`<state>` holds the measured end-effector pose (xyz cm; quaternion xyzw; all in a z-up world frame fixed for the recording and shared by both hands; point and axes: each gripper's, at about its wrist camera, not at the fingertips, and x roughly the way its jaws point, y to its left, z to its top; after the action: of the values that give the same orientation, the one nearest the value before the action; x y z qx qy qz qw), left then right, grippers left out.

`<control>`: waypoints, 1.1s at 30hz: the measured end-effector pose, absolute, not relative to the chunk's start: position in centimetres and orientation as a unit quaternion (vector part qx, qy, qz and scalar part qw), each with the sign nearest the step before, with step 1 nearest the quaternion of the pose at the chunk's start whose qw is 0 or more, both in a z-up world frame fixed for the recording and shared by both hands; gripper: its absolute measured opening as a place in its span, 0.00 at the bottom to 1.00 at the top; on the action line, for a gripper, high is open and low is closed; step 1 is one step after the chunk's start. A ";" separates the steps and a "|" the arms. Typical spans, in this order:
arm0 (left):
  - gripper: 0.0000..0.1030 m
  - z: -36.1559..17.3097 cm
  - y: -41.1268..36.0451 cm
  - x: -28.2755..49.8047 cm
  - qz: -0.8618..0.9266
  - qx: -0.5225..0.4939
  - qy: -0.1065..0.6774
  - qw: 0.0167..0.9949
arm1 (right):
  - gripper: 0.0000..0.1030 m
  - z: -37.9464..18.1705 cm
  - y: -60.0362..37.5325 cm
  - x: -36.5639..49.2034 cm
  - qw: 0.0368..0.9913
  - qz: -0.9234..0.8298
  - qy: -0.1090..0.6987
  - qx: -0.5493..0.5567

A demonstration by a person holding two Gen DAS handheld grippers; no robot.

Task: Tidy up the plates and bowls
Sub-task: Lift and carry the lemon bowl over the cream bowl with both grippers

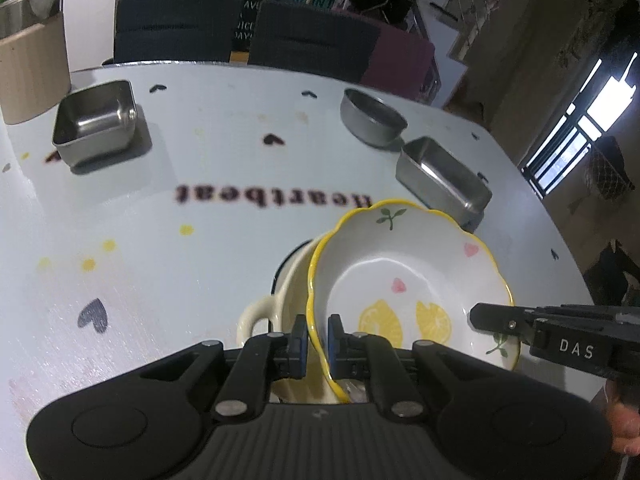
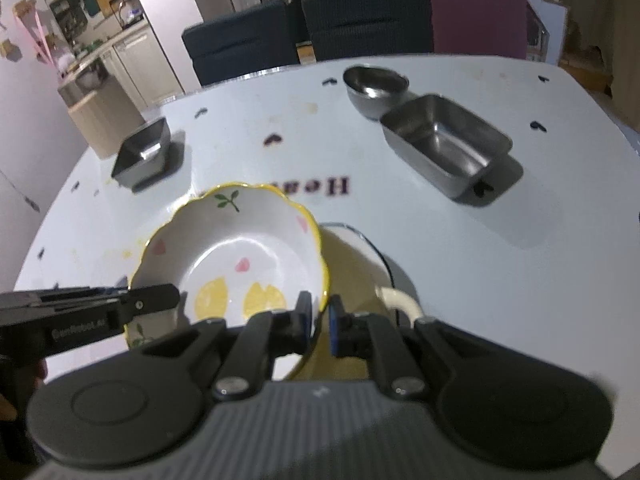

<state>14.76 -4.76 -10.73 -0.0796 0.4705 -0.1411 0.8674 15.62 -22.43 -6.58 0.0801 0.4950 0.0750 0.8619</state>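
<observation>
A white lemon-print bowl (image 1: 404,280) with a wavy yellow rim is held tilted over a cream handled dish (image 1: 276,304). My left gripper (image 1: 317,340) is shut on the bowl's left rim. My right gripper (image 2: 319,320) is shut on the bowl's (image 2: 240,256) right rim, with the cream dish (image 2: 352,276) below it. Each gripper shows in the other's view, the right gripper (image 1: 492,316) at right, the left gripper (image 2: 160,298) at left.
On the white table (image 1: 200,240) stand a square steel tin (image 1: 94,124) at far left, a round steel bowl (image 1: 370,118) and a rectangular steel tin (image 1: 444,176) at far right. Dark chairs (image 1: 176,28) stand behind the table.
</observation>
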 end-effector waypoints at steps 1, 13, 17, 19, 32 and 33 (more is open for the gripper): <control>0.10 -10.9 -4.9 14.8 -0.141 -0.079 0.473 0.866 | 0.10 -6.8 -22.4 15.5 0.860 0.074 0.499 0.077; 0.11 -12.1 -5.7 15.2 -0.152 -0.089 0.488 0.855 | 0.09 -6.7 -23.0 15.0 0.866 0.058 0.492 0.072; 0.12 -12.6 -5.9 15.2 -0.155 -0.087 0.496 0.850 | 0.09 -6.9 -22.8 14.9 0.863 0.054 0.498 0.065; 0.14 -12.9 -6.2 15.3 -0.157 -0.081 0.498 0.849 | 0.09 -7.0 -22.8 15.1 0.862 0.052 0.499 0.064; 0.17 -13.3 -7.5 15.1 -0.174 -0.040 0.499 0.848 | 0.08 -7.3 -23.1 15.3 0.861 0.037 0.505 0.055; 0.17 -13.3 -7.5 15.1 -0.175 -0.038 0.500 0.847 | 0.08 -7.3 -23.1 15.3 0.861 0.036 0.505 0.054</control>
<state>15.13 -7.52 -13.33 -0.0383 0.4999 -0.1752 0.8473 15.29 -23.05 -7.34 0.0544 0.5051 0.0356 0.8606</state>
